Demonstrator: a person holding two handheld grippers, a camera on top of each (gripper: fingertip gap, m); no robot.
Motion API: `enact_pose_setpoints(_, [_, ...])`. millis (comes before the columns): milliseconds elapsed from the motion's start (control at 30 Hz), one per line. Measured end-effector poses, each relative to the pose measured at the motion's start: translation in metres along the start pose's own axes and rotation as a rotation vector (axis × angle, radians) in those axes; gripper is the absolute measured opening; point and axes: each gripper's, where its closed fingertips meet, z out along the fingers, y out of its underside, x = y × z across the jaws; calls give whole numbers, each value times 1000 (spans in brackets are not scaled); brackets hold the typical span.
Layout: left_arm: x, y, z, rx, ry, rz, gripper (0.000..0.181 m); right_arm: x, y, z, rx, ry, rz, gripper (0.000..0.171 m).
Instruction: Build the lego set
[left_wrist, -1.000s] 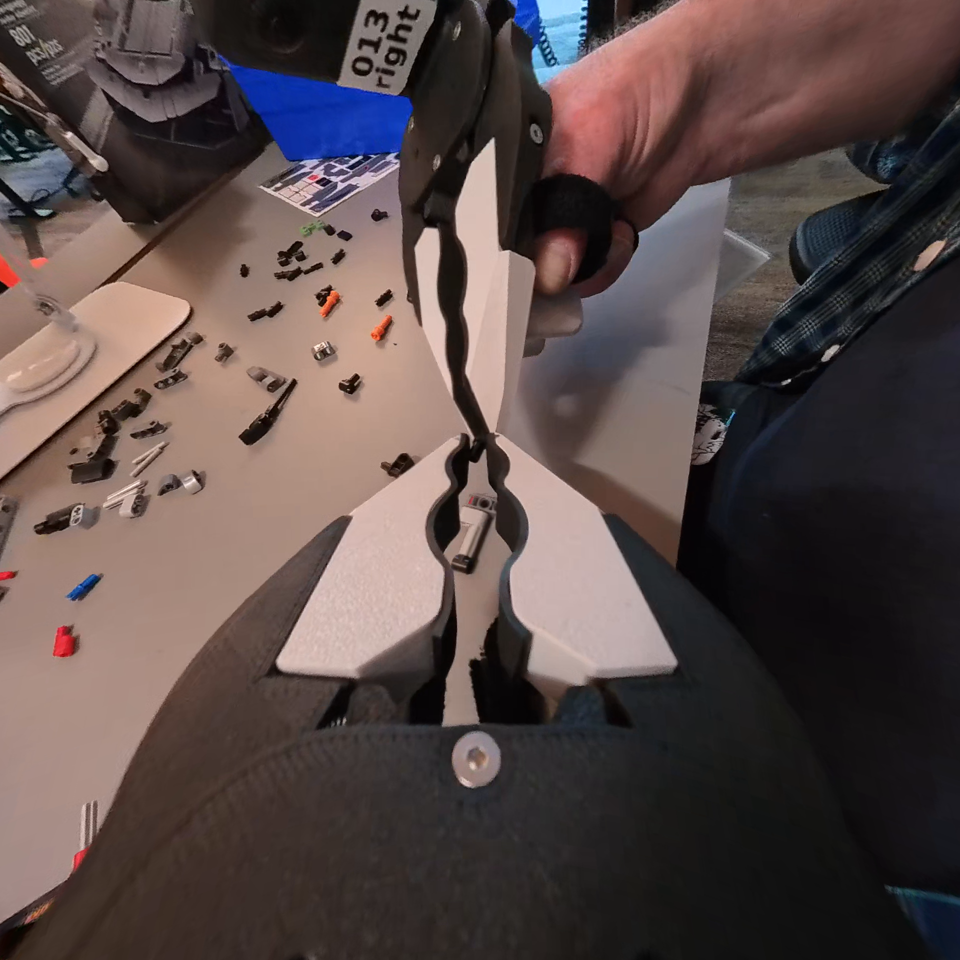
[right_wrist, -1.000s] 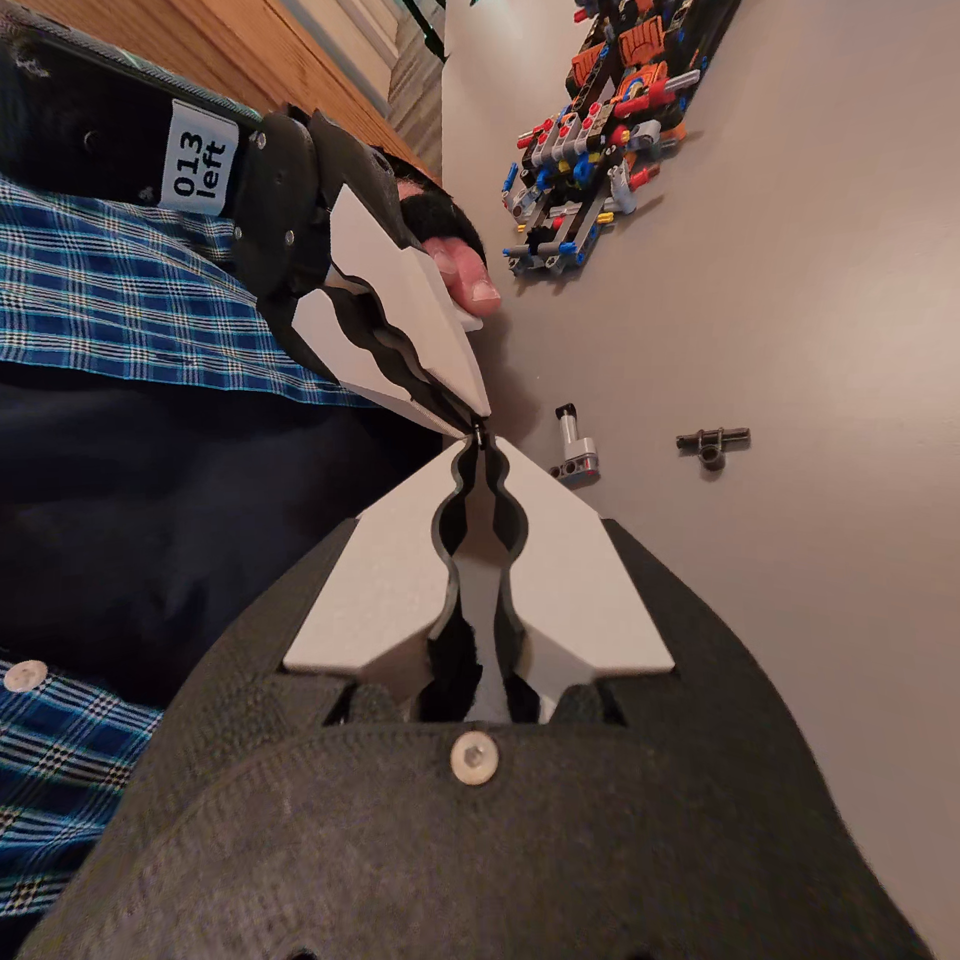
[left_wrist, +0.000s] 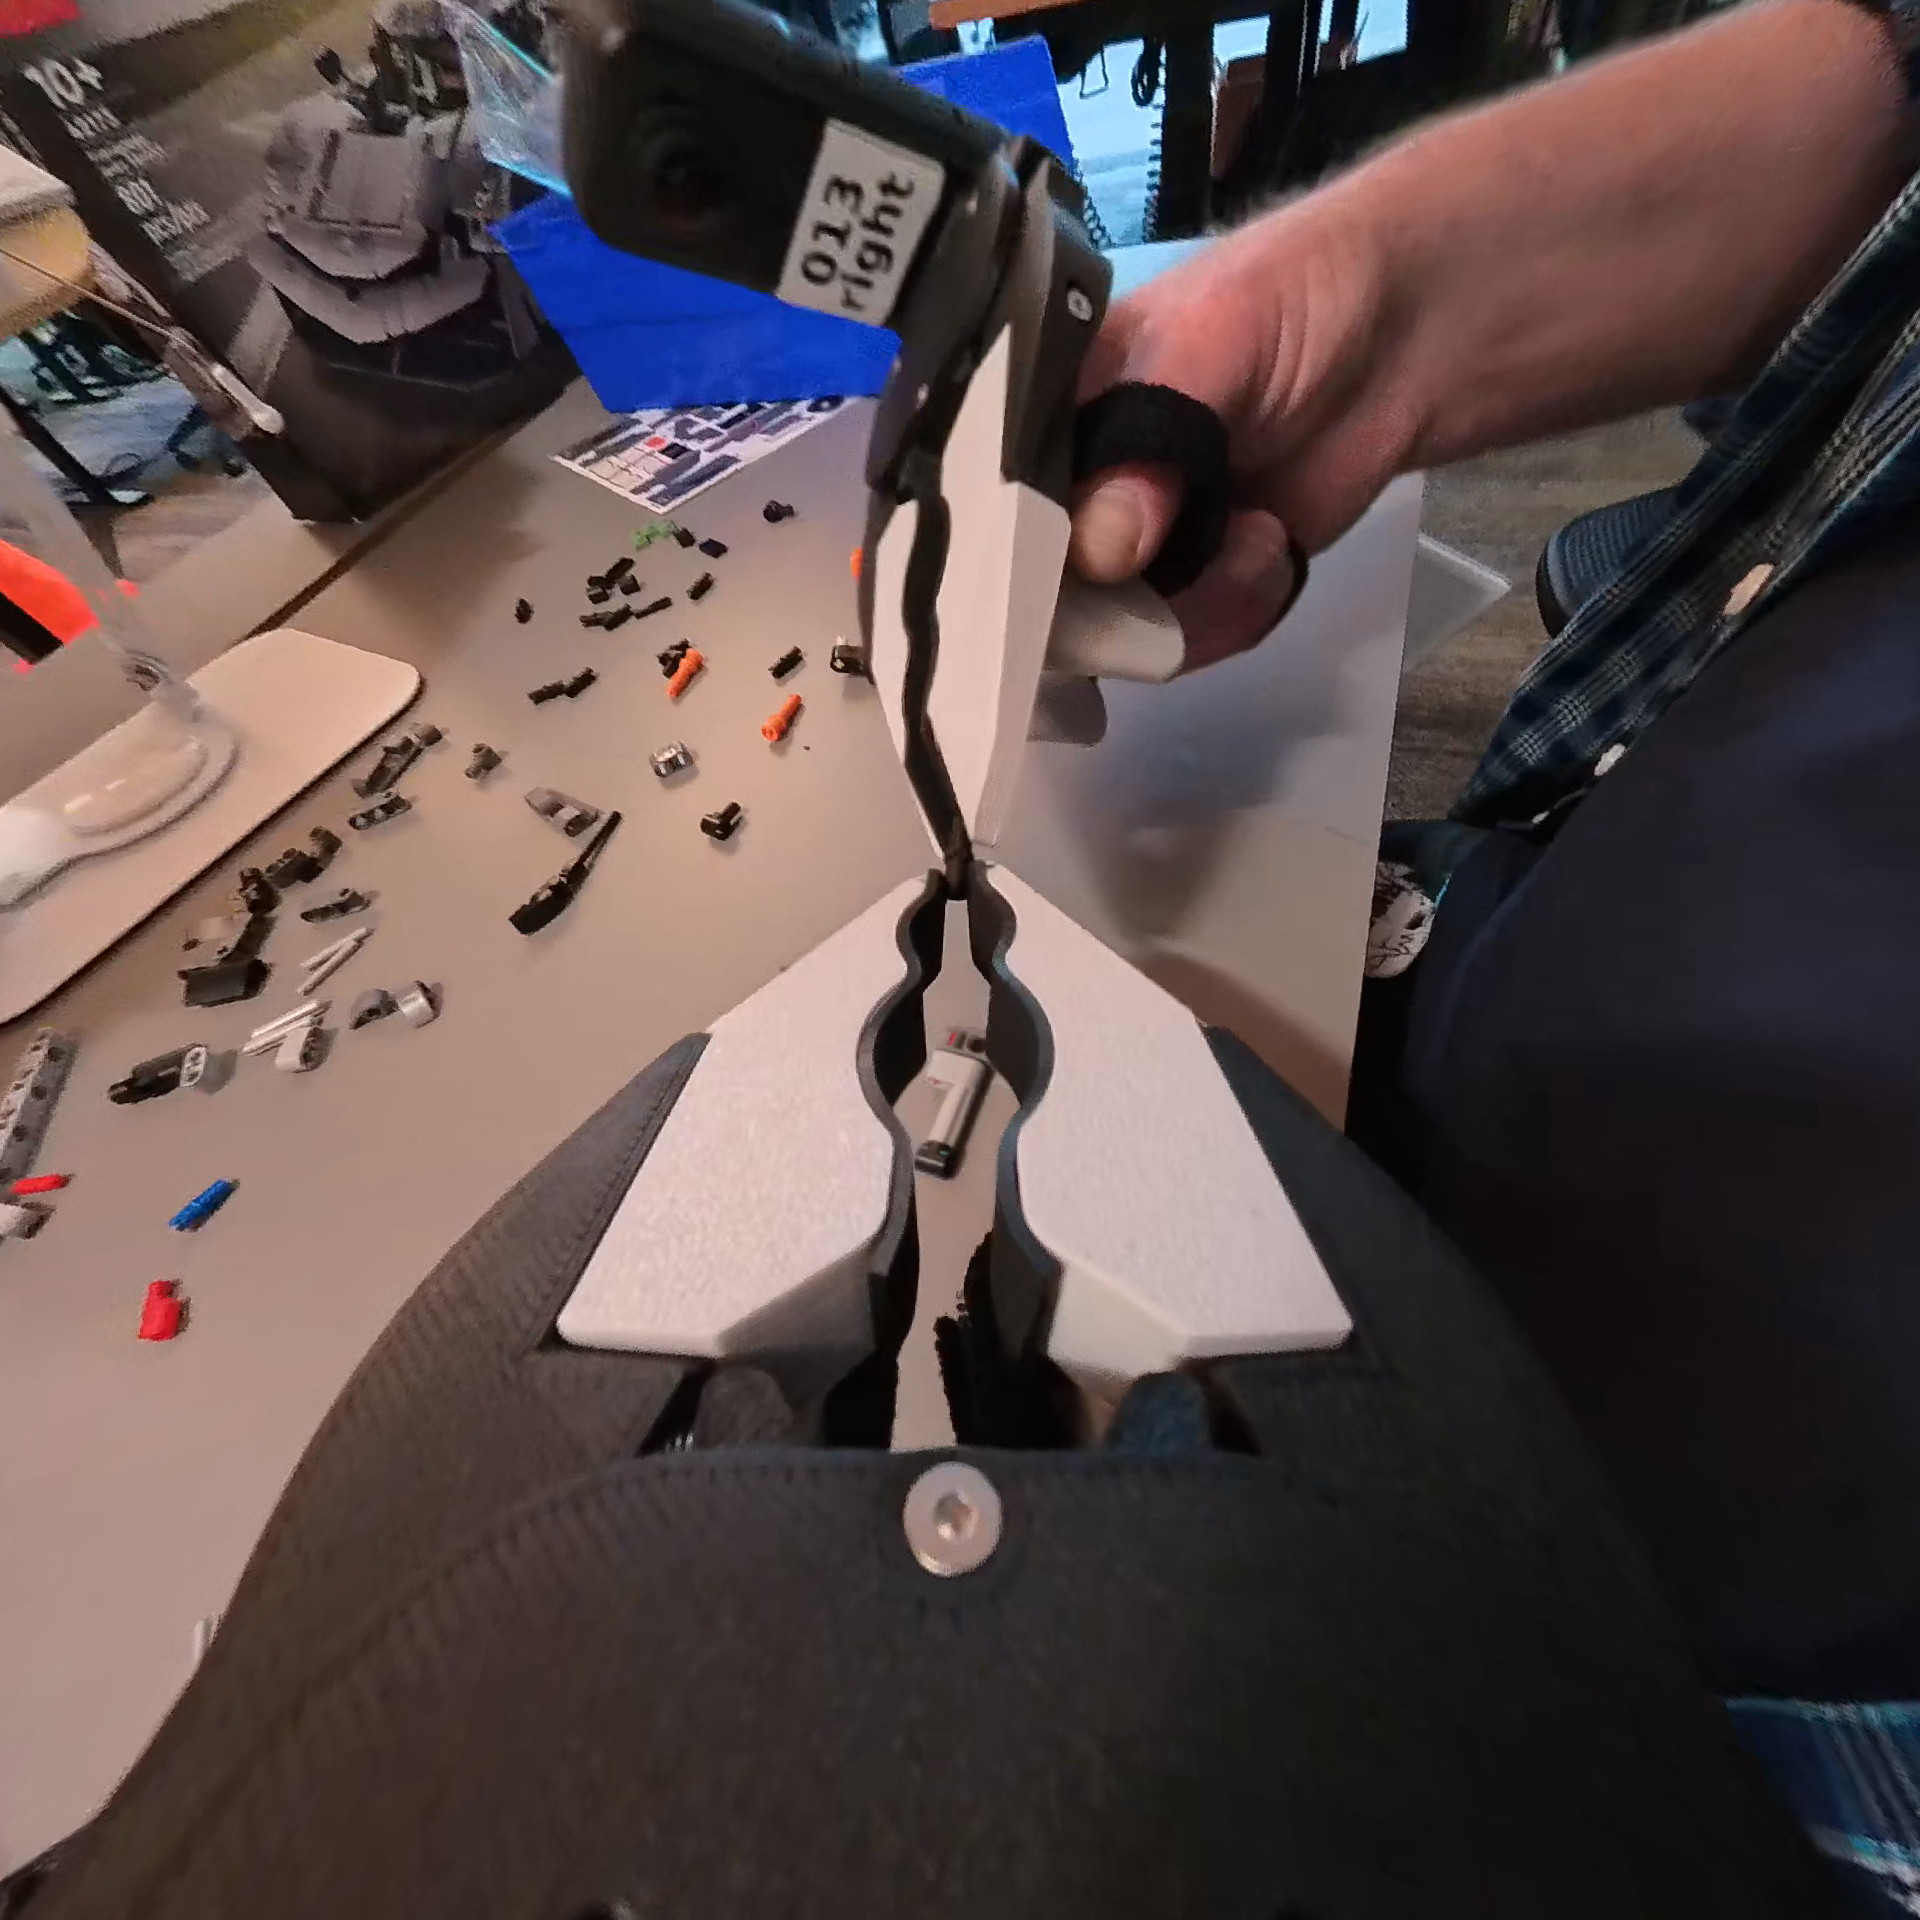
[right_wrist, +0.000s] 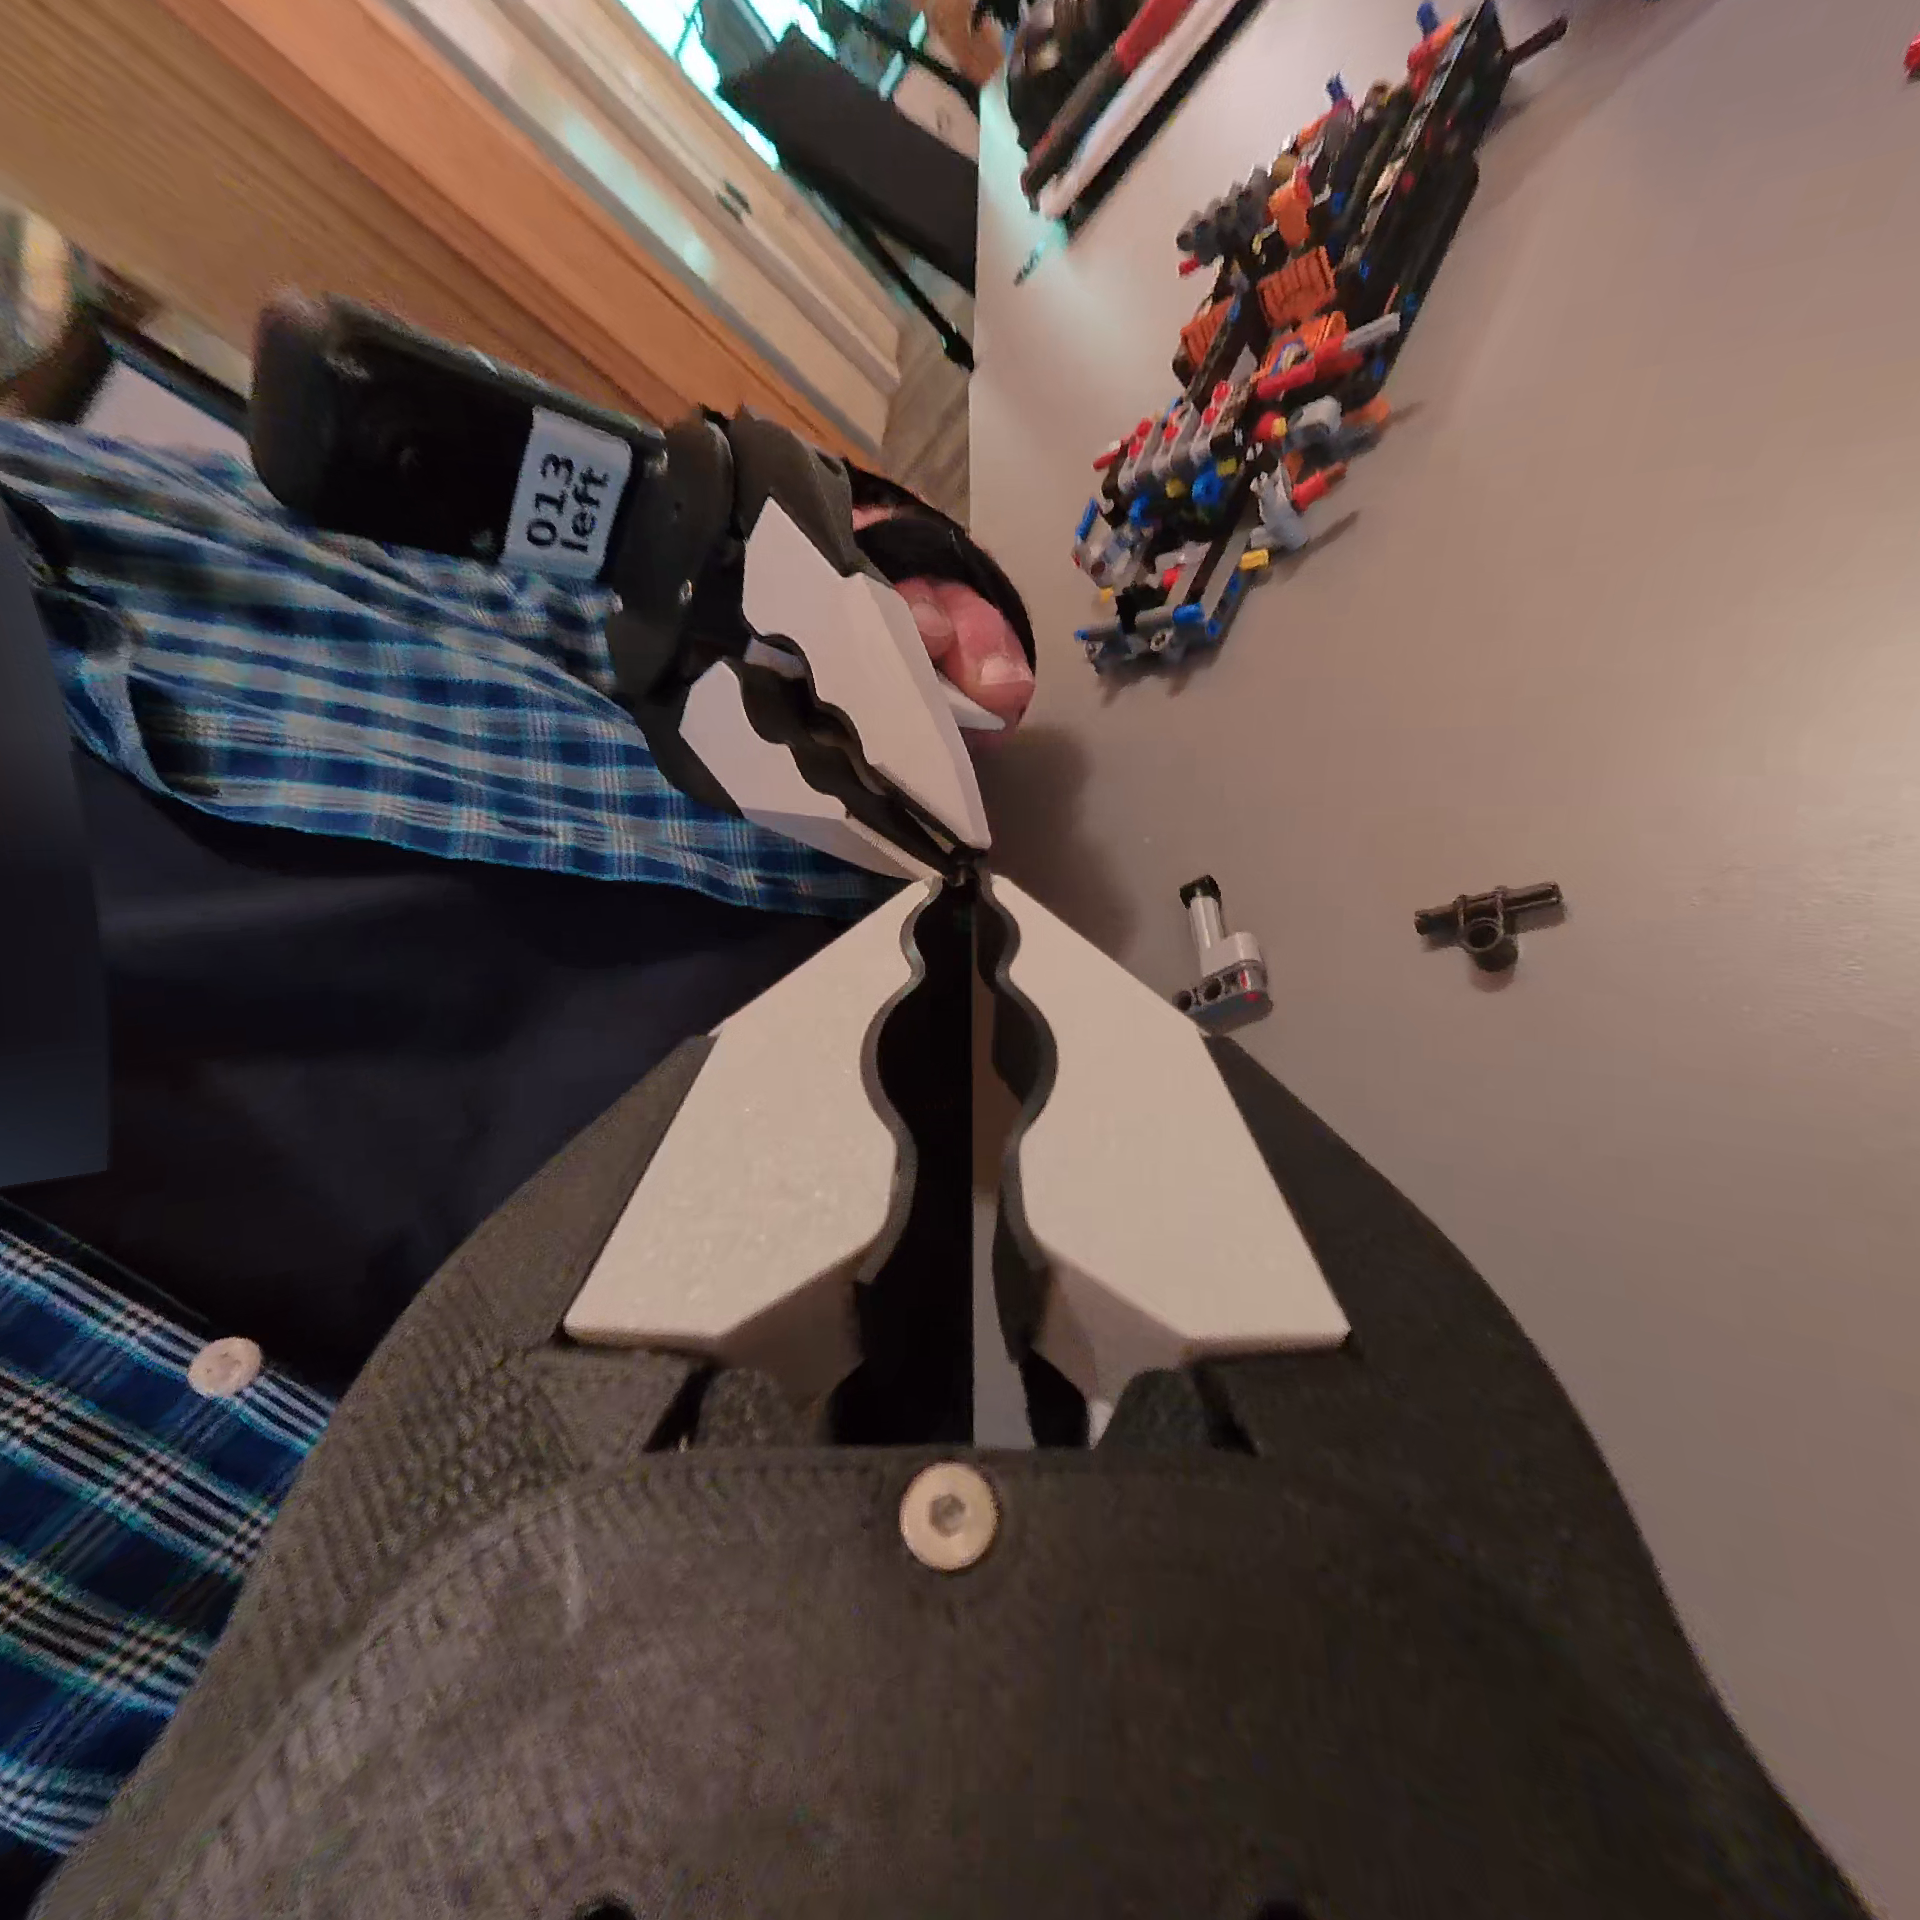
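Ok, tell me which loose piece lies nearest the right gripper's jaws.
The light grey cylinder piece with a black tip; the black cross-shaped connector lies farther out.

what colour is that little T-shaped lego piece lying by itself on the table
Black. The T-shaped piece shows best in the right wrist view, alone on the grey table.

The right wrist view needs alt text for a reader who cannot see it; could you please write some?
The right gripper meets the left gripper tip to tip above the grey table's edge, both nearly shut on something tiny and dark. A grey cylinder piece, a black cross-axle connector and the colourful part-built model lie beyond.
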Motion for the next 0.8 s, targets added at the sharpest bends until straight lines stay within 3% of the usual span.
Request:
enact_pose_setpoints(300, [-7,-15,-8,57,-54,15,3,-11,-16,-1,210,-76,114,3])
enact_pose_setpoints(500, [-8,-11,-7,47,-66,9,3,-7,-16,1,255,-55,147,2])
enact_pose_setpoints(633, [-4,8,2,-36,-24,-76,3,9,-1,4,143,132,8,1])
enact_pose_setpoints(800, [11,51,1,-257,33,-196,10,30,14,4,-94,447,-279,2])
